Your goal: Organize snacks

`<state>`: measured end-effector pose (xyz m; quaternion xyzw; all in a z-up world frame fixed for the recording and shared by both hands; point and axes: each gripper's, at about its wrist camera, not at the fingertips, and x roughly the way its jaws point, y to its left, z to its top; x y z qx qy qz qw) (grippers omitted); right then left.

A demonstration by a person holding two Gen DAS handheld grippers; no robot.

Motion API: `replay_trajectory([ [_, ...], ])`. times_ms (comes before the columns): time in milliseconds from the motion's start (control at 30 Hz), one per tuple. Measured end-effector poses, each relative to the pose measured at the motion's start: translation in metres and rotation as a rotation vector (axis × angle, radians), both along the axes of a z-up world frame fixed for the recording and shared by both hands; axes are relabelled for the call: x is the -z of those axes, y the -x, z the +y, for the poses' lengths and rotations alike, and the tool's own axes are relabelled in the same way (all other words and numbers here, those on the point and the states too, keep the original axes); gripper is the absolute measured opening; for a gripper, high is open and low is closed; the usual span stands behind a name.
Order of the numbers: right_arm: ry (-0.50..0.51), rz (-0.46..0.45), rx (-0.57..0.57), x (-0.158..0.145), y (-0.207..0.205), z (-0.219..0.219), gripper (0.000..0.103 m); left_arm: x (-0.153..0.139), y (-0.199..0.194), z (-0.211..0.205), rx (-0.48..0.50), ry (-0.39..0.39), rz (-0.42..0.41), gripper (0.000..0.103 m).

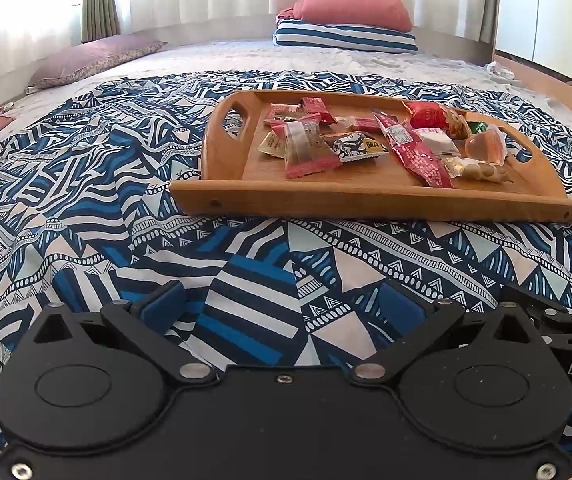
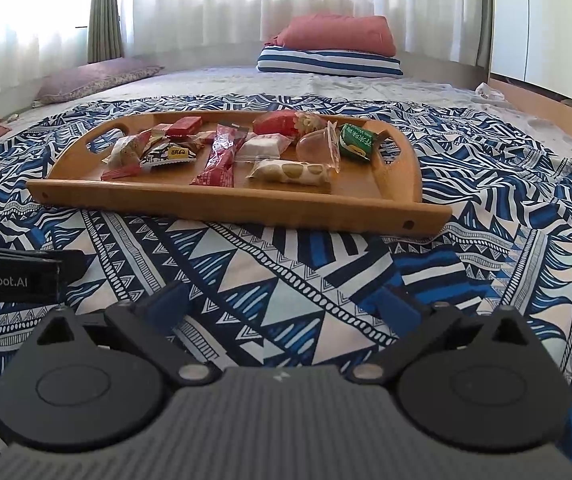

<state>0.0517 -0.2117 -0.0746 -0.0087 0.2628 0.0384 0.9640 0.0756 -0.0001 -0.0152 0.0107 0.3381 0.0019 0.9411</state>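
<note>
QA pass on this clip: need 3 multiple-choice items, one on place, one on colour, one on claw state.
1. Where does the wooden tray sit?
A. on the patterned bedspread
B. on a desk
C. on the floor

2. What colour is the pillow stacked on the striped pillow?
A. green
B. red
C. black

3. What state is the right claw in?
A. shut on a snack
B. open, empty
C. shut on the tray

Key: 1 A, the blue-and-white bedspread lies under the tray; 2 B, red above the stripes; 3 B, blue fingers spread, only fabric between.
</note>
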Motion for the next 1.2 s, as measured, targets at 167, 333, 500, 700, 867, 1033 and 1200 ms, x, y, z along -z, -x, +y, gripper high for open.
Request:
replay_trajectory([
  [167,0.001,0.001,0.0,-0.0002,-0.0001,0.0,0.103,-0.0011,-0.0018,-0.0003,0.002,-0.002,0.009,0.103],
  [333,0.001,0.001,0.0,-0.0003,-0.0002,0.0002,0.103,-0.0016,-0.0015,-0.0004,0.004,-0.001,0.005,0.103],
  [500,0.001,0.001,0.0,-0.0004,-0.0002,0.0002,0.103,-0.0013,-0.0012,-0.0002,0.006,-0.002,0.005,0.103],
  [700,0.001,0.001,0.0,-0.0004,-0.0003,0.0003,0.103,-0.0011,-0.0011,0.0001,0.006,-0.003,0.005,0.103],
  [867,0.001,0.001,0.0,-0.0002,-0.0003,0.0004,0.103,-0.0011,-0.0011,0.0,0.006,-0.002,0.006,0.103],
  [1033,0.002,0.001,0.0,-0.0001,-0.0004,0.0005,0.103,-0.0008,-0.0012,0.0002,0.006,-0.002,0.006,0.103],
  [1200,0.002,0.001,0.0,-0.0001,-0.0005,0.0005,0.103,-0.0009,-0.0012,0.0002,0.007,-0.001,0.006,0.103],
])
